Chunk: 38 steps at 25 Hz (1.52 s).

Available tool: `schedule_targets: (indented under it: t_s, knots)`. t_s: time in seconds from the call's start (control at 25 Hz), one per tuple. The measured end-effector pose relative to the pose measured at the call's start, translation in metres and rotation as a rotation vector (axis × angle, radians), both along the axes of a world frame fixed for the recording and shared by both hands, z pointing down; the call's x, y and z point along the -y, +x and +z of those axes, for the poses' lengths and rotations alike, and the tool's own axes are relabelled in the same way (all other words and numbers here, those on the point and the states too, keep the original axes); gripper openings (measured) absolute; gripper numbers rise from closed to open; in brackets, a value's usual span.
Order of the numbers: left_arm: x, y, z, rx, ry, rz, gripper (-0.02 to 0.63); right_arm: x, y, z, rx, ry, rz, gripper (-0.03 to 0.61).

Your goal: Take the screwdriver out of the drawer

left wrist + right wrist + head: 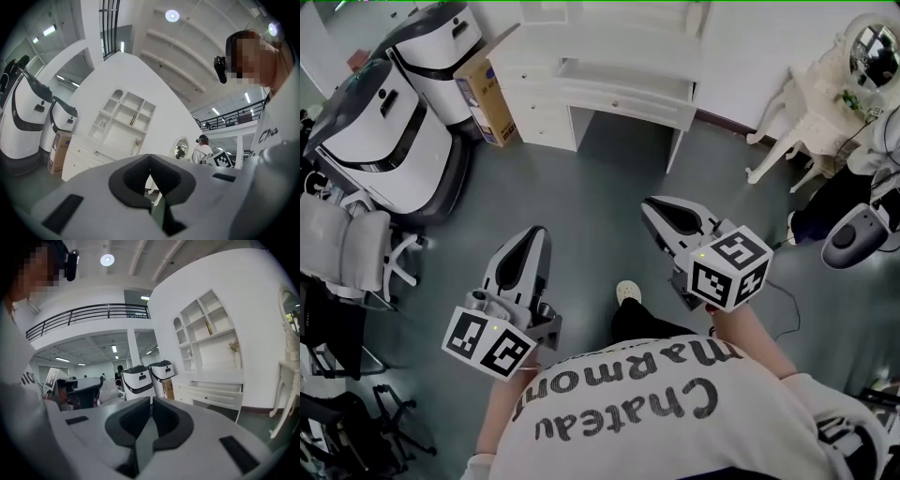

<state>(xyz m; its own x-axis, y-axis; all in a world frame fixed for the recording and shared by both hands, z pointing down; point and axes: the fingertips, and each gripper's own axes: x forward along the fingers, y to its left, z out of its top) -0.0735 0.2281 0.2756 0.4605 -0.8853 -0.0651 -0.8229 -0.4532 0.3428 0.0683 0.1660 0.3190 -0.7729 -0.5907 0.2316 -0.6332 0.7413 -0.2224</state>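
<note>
The person stands on the grey floor (581, 216) with both tools held out in front. The left gripper (534, 234) is clenched, tips meeting with nothing between them, as its own view (150, 157) shows. The right gripper (661, 206) is likewise closed tight on nothing (151, 399). Both point towards 12 o'clock, where a white desk (581, 42) stands against the wall, well apart from them. Its shallow drawer (623, 89) is pulled out. From here I cannot make out the screwdriver; the inside of the drawer is too small to read. At 11 o'clock a cardboard box (483, 89) sits just beside the desk, and two white machines (384, 141) with black trim stand at 10 o'clock. A white chair (806, 122) is at 2 o'clock.
</note>
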Motion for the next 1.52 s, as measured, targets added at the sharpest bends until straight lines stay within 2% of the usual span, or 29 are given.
schedule_targets:
  t_s: [0.12,0.24,0.4,0.6,0.72,0.92,1.16,1.36,1.52]
  knots:
    - [0.043,0.004,0.0,0.007,-0.009,0.012,0.023,0.042,-0.004,0.003,-0.036,0.02,-0.017,0.035]
    - [0.089,0.007,-0.002,0.018,-0.035,-0.006,0.023,0.09,0.003,-0.006,-0.028,0.036,-0.024,0.035]
    - [0.142,0.014,-0.023,-0.014,0.009,-0.011,0.023,0.155,0.023,-0.029,0.008,0.061,0.004,0.035]
    - [0.193,0.023,-0.031,0.028,0.026,-0.054,0.023,0.215,0.049,-0.049,0.053,0.097,0.035,0.035]
    - [0.217,0.026,-0.033,0.017,0.048,-0.062,0.023,0.24,0.058,-0.055,0.092,0.102,0.048,0.035]
    - [0.242,0.03,-0.023,0.01,0.023,-0.012,0.023,0.267,0.056,-0.036,0.106,0.052,0.06,0.035]
    - [0.286,0.004,0.005,-0.026,-0.048,0.009,0.023,0.304,0.035,-0.003,0.115,-0.055,0.088,0.035]
    - [0.337,-0.012,0.024,-0.058,-0.062,0.061,0.023,0.34,0.025,0.019,0.087,-0.084,0.156,0.035]
    - [0.402,-0.035,0.022,-0.074,-0.077,0.125,0.023,0.39,0.004,0.019,0.066,-0.096,0.214,0.035]
